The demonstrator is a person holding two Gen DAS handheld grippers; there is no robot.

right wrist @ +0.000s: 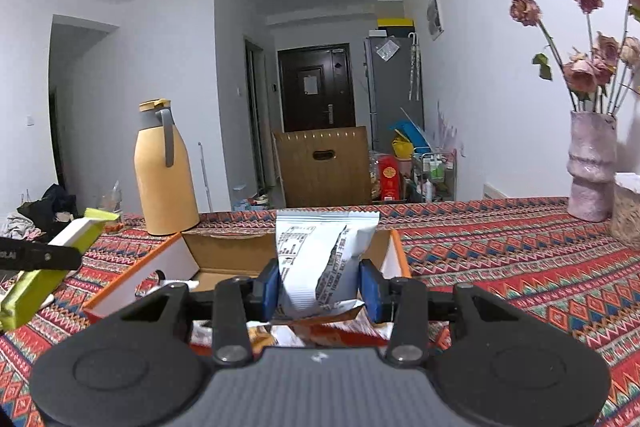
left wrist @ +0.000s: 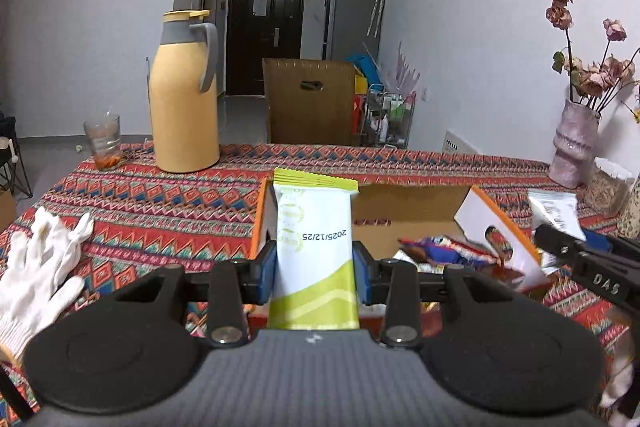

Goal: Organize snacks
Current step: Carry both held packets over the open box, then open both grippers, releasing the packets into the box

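My left gripper [left wrist: 314,273] is shut on a white and green snack packet [left wrist: 313,247], held upright above the near left part of an open orange-edged cardboard box [left wrist: 416,207]. A blue and red snack [left wrist: 440,249] lies inside the box. My right gripper [right wrist: 319,291] is shut on a grey and white snack packet [right wrist: 320,259], held over the box [right wrist: 224,251]. The green packet also shows in the right wrist view [right wrist: 52,259] at the left, and the right gripper's arm shows in the left wrist view [left wrist: 592,267] at the right.
A yellow thermos [left wrist: 184,99] and a glass [left wrist: 103,141] stand at the table's far left. A white glove [left wrist: 36,267] lies at the near left. A pink vase with dried roses [right wrist: 590,167] stands at the far right. A patterned cloth [right wrist: 520,267] covers the table.
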